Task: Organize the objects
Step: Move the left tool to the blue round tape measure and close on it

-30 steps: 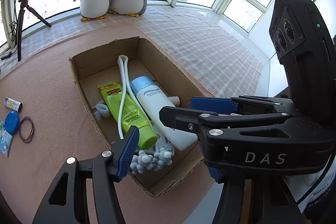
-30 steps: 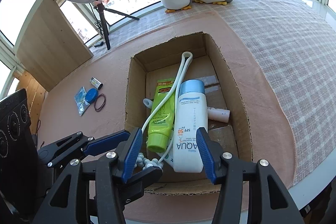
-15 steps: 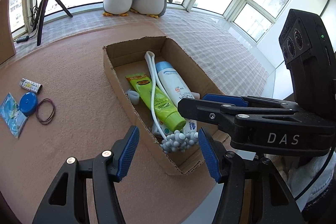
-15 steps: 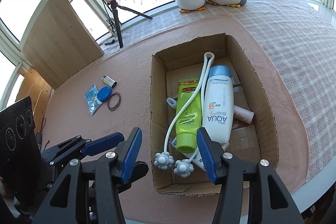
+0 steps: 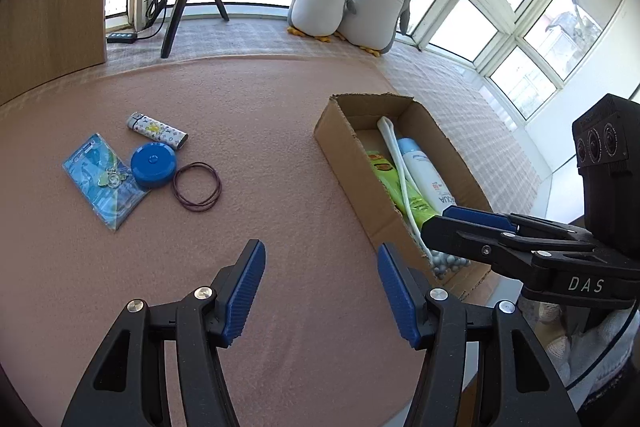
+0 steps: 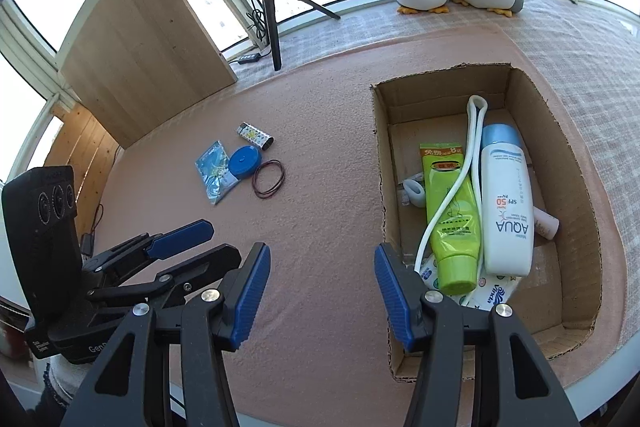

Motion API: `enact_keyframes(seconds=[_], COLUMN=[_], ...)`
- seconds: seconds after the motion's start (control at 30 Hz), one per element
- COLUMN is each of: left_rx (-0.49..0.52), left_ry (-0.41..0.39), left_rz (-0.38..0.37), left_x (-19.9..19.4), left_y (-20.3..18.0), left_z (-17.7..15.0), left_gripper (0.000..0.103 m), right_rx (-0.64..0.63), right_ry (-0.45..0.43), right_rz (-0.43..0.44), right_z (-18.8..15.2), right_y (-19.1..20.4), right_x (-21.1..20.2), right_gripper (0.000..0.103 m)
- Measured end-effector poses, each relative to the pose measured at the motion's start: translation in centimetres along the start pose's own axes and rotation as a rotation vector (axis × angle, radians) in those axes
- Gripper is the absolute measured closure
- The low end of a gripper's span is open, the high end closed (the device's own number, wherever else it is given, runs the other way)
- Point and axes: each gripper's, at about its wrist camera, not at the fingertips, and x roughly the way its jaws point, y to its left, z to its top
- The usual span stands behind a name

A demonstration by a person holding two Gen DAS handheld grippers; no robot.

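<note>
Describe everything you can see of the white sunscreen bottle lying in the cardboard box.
The white plastic sunscreen bottle with a pale blue cap lies flat in the open brown cardboard box, cap towards the far wall. Its label reads AQUA and SPF 50. It looks closed and undamaged. Alongside it on one flank are a lime-green squeeze tube and a looped white cord; its base rests on a white wipes packet. Neither hand-held gripper touches it.

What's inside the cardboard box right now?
In the cardboard box: a green tube, a white AQUA sunscreen bottle, a white looped massager across them, a wipes pack beneath, and a small pinkish tube. Anything lower is covered.
</note>
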Motion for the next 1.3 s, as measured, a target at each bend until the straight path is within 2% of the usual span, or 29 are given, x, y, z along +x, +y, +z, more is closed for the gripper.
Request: enact_keyframes(seconds=[0.37,0.7,0.9,1.13,1.3], left_rx=[-0.121,-0.144,-0.121,-0.131,-0.123], left_ry=[-0.044,-0.056,-0.048,0.0,0.024], left_rz=[0.088,0.138,0.16,0.127,0.139], left_x=[-2.8,-3.0,-1.5,2.5,5.1], left_y=[9.0,13.6,14.9,15.5,15.5], left_z=[1.2,3.3,5.6,7.6,8.3], left_gripper=[0.041,0.041,0.048,0.06,0.06], right_rx=[-0.028,-0.049,-0.046,0.003,0.015], right_ry=[0.037,0.081,0.087,0.099,0.102], right_rz=[0.017,0.043,0.026,0.027,0.029], right_z=[1.0,2.8,3.4,3.9,3.8], right_y=[2.9,5.4,5.9,4.8,4.4], right_x=[3.0,6.7,8.4,10.0,10.2], right_gripper=[0.053,0.053,0.053,0.053,0.056])
